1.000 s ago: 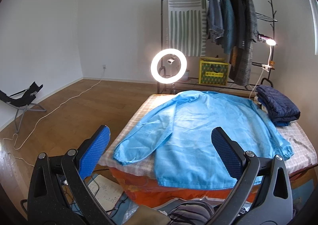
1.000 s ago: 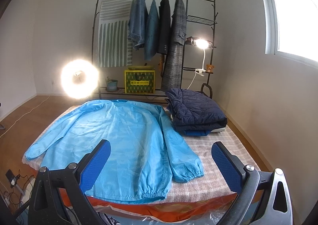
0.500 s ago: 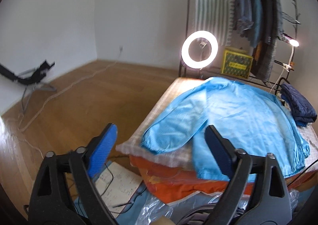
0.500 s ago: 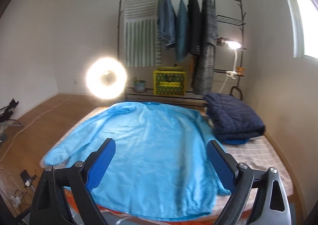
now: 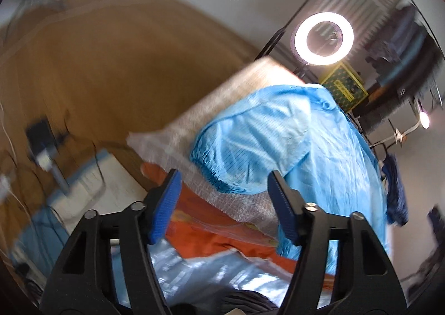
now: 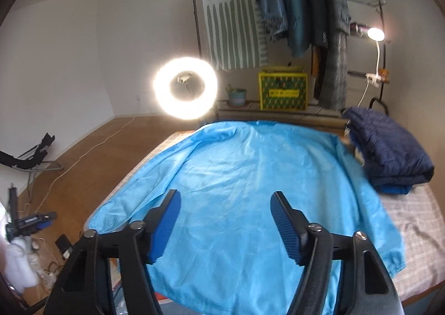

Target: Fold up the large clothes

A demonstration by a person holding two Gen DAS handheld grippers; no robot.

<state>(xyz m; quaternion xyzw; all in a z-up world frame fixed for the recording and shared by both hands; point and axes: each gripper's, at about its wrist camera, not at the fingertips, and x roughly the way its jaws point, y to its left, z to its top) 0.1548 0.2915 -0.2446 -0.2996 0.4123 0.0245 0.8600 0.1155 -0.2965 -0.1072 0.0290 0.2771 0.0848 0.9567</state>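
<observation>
Left wrist view: you see one light-blue jacket spread on the bed, its cuff near the bed's corner. Your left gripper tilts down toward that cuff, jaws partly narrowed, just closing, nothing between them.

Right wrist view: one jacket, one folded navy pile beside it. Your right gripper hovers above the hem, likewise narrowing, empty.
</observation>
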